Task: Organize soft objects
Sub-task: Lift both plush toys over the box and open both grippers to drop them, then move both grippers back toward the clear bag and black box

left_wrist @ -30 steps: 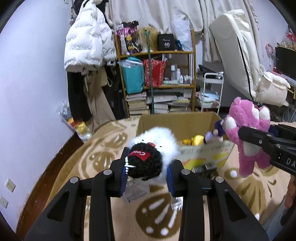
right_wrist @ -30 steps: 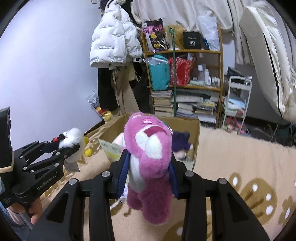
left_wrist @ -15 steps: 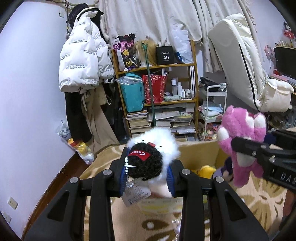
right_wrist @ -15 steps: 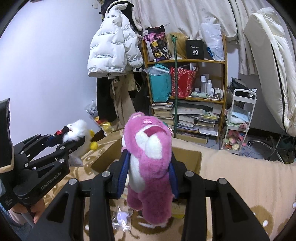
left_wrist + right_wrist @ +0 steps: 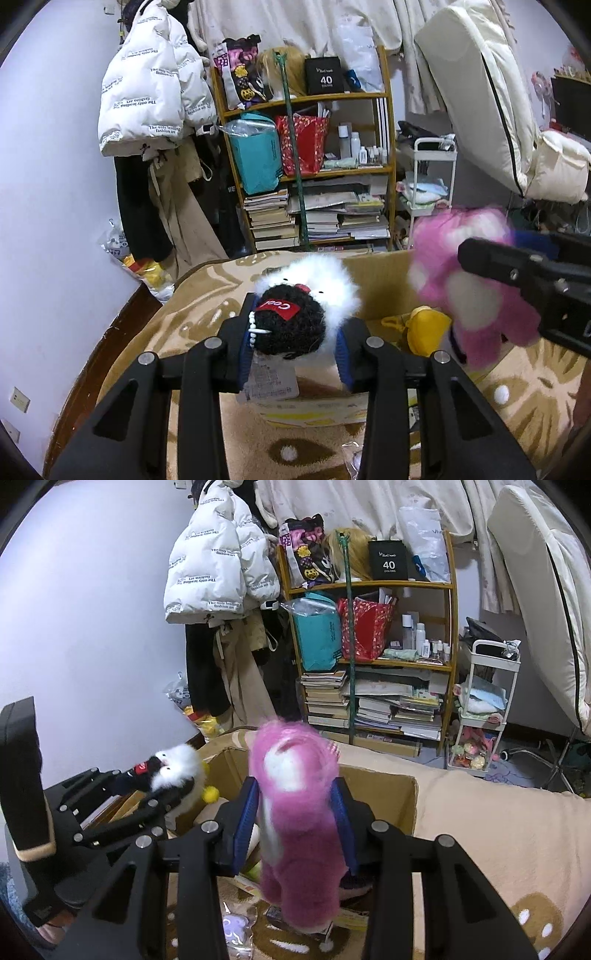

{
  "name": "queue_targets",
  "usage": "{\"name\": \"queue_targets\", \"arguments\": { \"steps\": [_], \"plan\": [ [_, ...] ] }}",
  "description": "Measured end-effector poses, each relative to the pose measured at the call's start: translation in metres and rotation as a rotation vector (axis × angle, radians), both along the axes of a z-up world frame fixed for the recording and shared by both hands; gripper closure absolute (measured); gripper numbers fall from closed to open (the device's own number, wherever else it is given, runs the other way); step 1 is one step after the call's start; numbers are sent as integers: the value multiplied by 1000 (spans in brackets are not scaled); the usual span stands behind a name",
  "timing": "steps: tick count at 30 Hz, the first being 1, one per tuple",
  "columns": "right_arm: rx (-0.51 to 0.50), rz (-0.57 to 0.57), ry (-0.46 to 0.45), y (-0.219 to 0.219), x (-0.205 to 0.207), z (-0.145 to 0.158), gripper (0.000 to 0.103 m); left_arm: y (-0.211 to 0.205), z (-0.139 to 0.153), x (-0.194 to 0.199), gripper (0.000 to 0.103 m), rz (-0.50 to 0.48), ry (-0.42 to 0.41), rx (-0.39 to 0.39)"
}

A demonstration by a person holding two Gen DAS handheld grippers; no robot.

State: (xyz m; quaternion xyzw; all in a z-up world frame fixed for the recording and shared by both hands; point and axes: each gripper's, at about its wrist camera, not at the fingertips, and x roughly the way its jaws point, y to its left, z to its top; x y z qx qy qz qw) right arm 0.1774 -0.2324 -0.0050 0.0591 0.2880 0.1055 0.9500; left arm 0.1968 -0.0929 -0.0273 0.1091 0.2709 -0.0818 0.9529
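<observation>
You hold a fluffy toy (image 5: 295, 314) pinched in your left gripper (image 5: 293, 347) and a pink bear (image 5: 295, 812) in your right gripper (image 5: 293, 827), both above the box (image 5: 380, 790) where a yellow toy (image 5: 424, 328) lies, neither dropped yet.

patterned beige blanket (image 5: 207, 302) carries an open cardboard box (image 5: 376, 273)

Black linkages, silver screws, blue-padded jaws
</observation>
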Motion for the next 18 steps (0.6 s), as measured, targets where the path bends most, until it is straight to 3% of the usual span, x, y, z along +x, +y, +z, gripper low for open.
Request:
{"name": "queue_targets", "arguments": {
  "steps": [3, 5, 9, 13, 18],
  "plan": [
    [7, -4, -6, -3, 0, -1, 41, 2, -3, 1, 48, 11, 0, 0],
    [16, -8, -8, -6, 0, -1, 38, 6, -3, -1, 44, 16, -7, -16],
    [11, -25, -12, -9, -5, 3, 22, 10, -2, -2, 33, 18, 18, -7],
    [12, -47, -13, -10, -15, 7, 9, 15, 3, -10, 13, 36, 1, -16],
    [14, -69, 1, -12, -28, 10, 0, 22, 11, -24, 8, 38, 6, -17]
  ]
}}
